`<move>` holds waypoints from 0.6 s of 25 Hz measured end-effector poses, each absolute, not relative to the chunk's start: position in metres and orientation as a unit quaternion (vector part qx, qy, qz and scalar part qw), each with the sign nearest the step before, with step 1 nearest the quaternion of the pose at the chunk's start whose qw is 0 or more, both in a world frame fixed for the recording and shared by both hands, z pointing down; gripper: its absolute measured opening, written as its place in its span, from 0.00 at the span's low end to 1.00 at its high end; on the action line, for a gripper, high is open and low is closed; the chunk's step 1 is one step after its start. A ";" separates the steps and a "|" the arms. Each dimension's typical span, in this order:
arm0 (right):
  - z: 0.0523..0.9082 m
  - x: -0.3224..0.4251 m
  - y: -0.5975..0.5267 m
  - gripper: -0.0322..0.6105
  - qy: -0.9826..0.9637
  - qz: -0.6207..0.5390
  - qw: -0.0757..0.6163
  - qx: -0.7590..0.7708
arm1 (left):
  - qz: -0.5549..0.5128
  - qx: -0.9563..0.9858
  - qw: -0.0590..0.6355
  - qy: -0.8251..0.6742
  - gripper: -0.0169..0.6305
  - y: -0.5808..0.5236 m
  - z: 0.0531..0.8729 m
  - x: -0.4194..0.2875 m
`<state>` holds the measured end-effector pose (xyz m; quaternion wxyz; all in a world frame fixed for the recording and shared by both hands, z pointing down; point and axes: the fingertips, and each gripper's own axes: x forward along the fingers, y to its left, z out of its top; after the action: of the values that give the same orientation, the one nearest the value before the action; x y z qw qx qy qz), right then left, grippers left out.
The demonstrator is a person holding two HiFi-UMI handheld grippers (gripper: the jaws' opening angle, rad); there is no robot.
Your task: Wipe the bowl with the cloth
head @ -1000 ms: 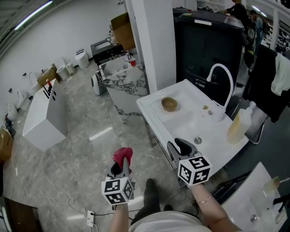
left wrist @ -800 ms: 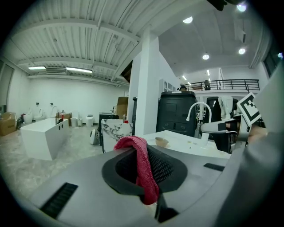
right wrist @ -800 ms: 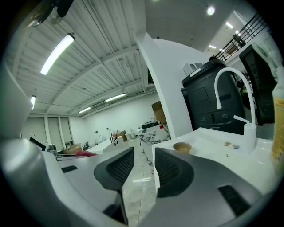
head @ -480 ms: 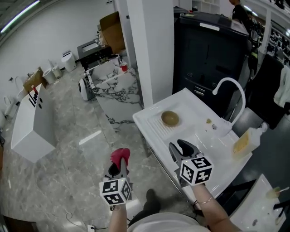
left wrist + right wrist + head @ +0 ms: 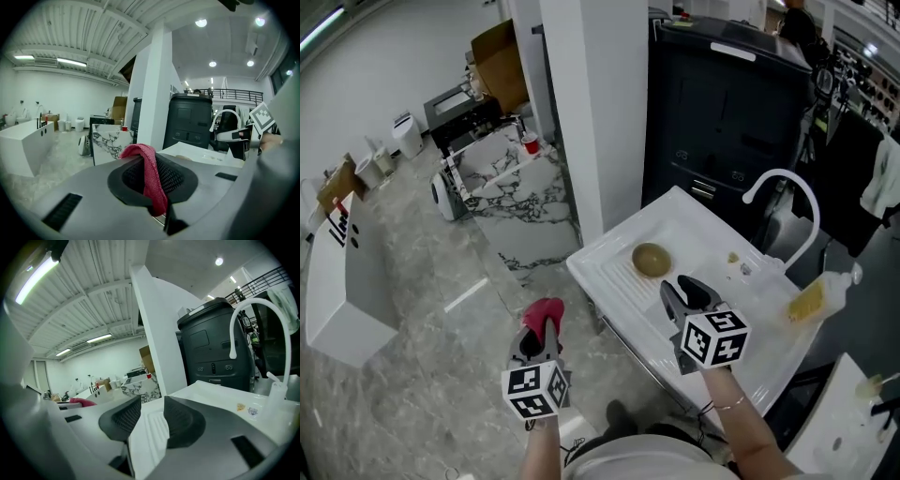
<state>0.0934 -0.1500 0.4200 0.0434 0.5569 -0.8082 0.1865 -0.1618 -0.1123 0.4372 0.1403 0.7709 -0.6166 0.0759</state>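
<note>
An olive-brown bowl stands on the ribbed draining board of a white sink unit. My left gripper is shut on a red cloth, held over the floor short of the sink's left corner. The cloth drapes over the closed jaws of that gripper in the left gripper view. My right gripper hovers over the sink's front edge, just right of the bowl and nearer to me. Its jaws have just been opening and stand open with nothing between them; the bowl is hidden in this view.
A curved white faucet rises at the sink's far side, with a soap bottle to its right. A tall black cabinet and a white pillar stand behind the sink. A marble counter is at the far left.
Both grippers have travelled forward toward the sink, which now lies closer. The right jaws stand wider than before. The red cloth stays in the left gripper.
</note>
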 end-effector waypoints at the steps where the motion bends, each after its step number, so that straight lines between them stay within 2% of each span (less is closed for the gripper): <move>1: 0.421 0.095 -0.156 0.29 -0.804 0.187 0.044 0.563 | 0.076 0.774 0.141 -0.613 0.09 -0.119 0.438 -0.163; 15: 0.462 0.128 -0.235 0.30 -0.760 0.219 0.064 0.608 | 0.090 0.802 0.149 -0.571 0.09 -0.204 0.453 -0.143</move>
<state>0.1280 -0.2351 0.4616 0.0640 0.6080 -0.7603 0.2193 -0.1432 -0.2038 0.4527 0.1495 0.8024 -0.5707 0.0899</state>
